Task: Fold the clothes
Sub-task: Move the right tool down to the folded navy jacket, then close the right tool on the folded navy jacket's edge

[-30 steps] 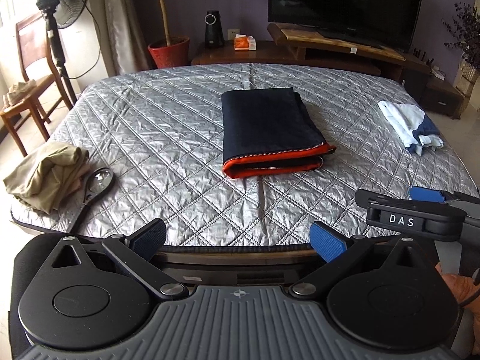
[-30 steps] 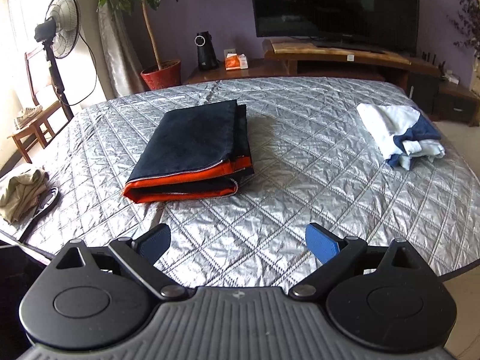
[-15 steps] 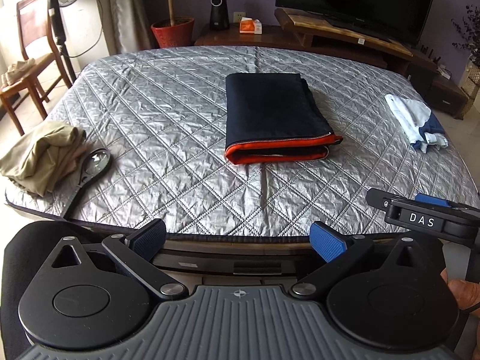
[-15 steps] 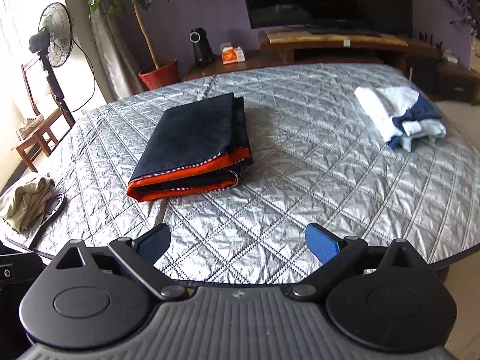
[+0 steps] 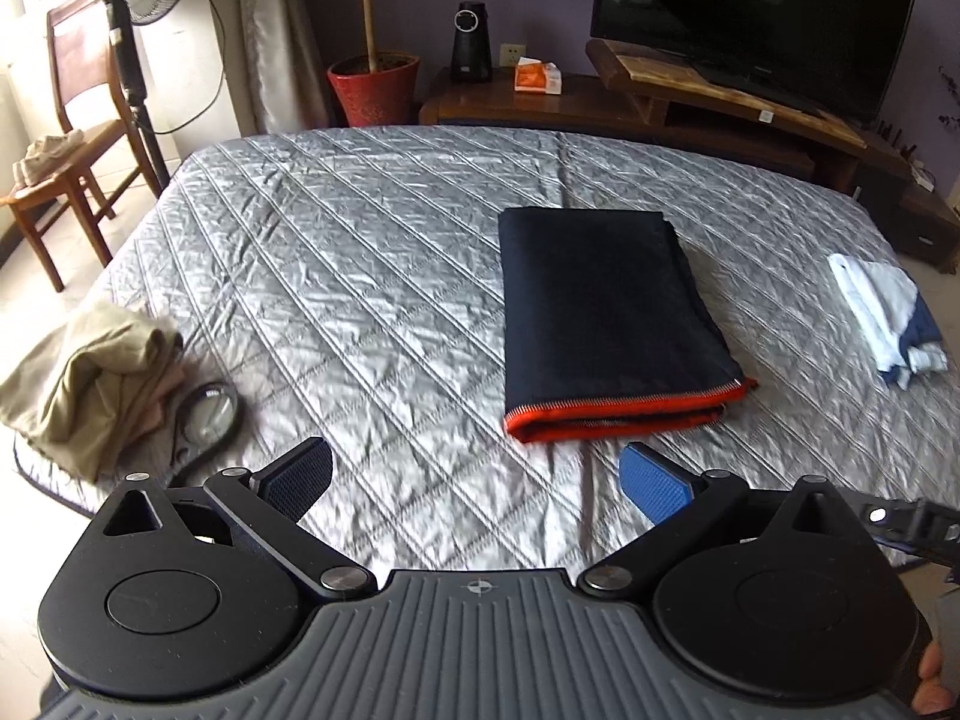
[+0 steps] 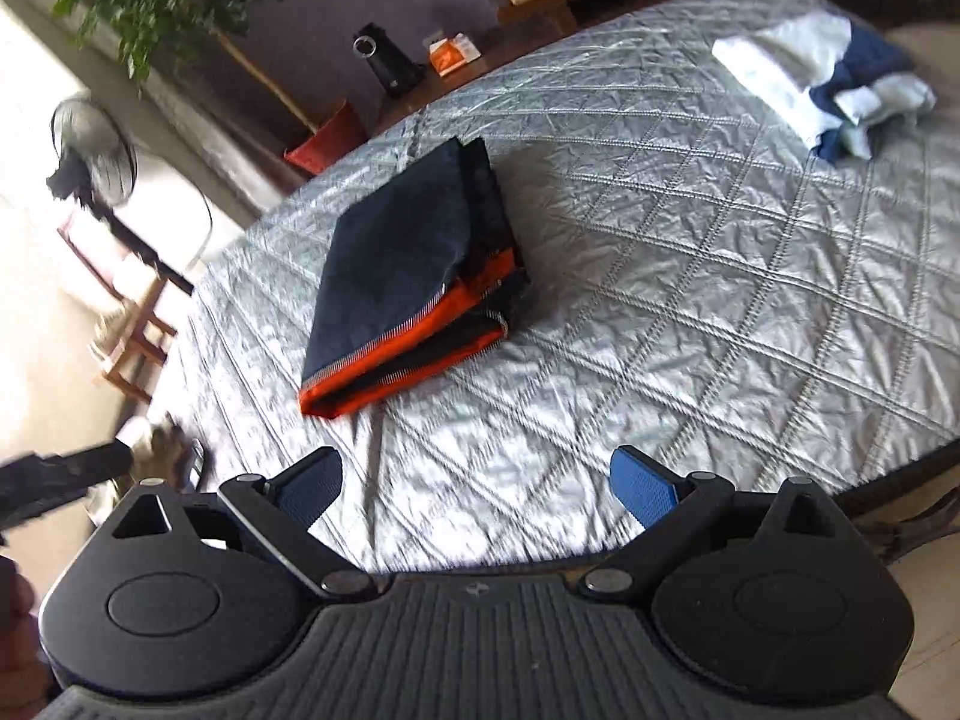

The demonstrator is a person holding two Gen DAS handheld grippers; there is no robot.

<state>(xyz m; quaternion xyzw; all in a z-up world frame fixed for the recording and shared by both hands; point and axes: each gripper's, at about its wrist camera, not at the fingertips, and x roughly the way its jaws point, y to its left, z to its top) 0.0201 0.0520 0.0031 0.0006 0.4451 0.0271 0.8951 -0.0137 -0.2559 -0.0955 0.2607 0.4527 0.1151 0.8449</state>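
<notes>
My left claw (image 5: 474,477) is released, fingers wide apart, holding nothing, over the near edge of the bed (image 5: 360,276). My right claw (image 6: 477,480) is also released and empty, its view tilted. I see the folded dark jacket (image 5: 606,312) with orange trim mid-bed, ahead of both claws. Beige clothes (image 5: 84,378) near left, beside a magnifying glass (image 5: 207,414). White-and-blue clothes (image 5: 888,318) far right.
</notes>
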